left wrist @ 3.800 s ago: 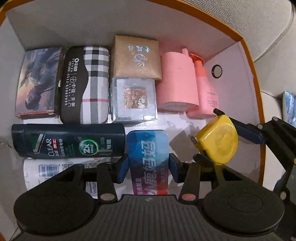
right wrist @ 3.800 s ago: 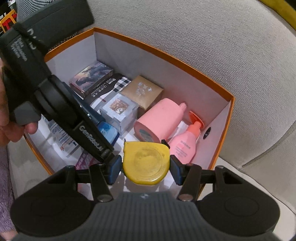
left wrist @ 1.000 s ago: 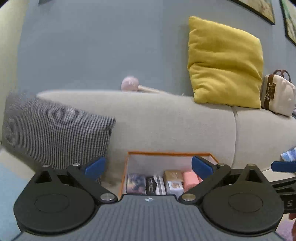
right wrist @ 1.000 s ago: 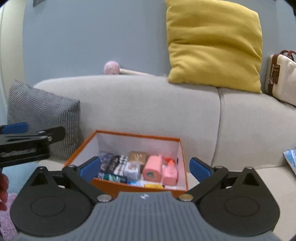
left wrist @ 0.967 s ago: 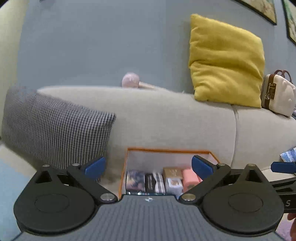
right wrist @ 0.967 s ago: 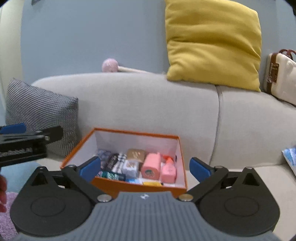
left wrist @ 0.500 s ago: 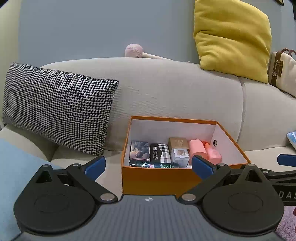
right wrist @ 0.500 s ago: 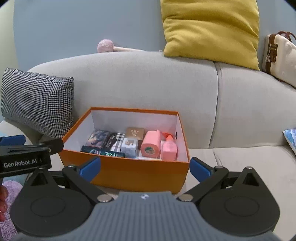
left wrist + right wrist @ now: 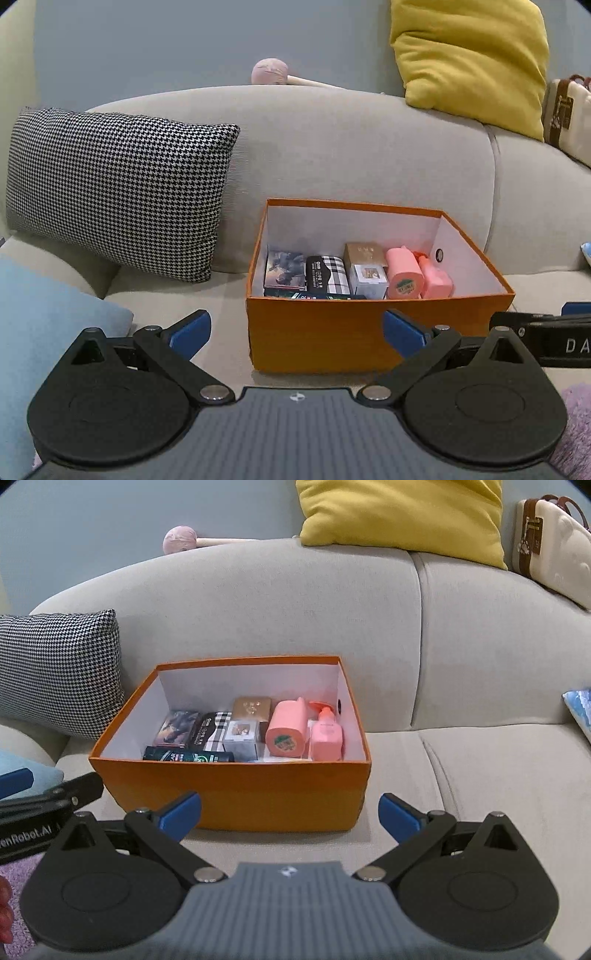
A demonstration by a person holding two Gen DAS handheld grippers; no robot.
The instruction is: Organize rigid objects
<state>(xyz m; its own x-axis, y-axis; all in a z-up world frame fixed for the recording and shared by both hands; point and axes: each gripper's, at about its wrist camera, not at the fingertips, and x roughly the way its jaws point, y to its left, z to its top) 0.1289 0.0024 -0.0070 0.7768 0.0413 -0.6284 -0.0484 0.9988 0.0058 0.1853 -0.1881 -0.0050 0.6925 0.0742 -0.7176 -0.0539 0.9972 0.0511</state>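
Well beyond both spread grippers (image 9: 296, 328) (image 9: 289, 812): box (image 9: 229, 786).

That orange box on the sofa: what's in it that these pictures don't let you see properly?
- Front row of the orange box: in both views its near wall hides all but the dark bottle.
- Gold box, right wrist view: print too small to read.
- Pink pump bottle, left wrist view: partly behind the pink cylinder.
- Blue patterned item: cut off by the right edge.
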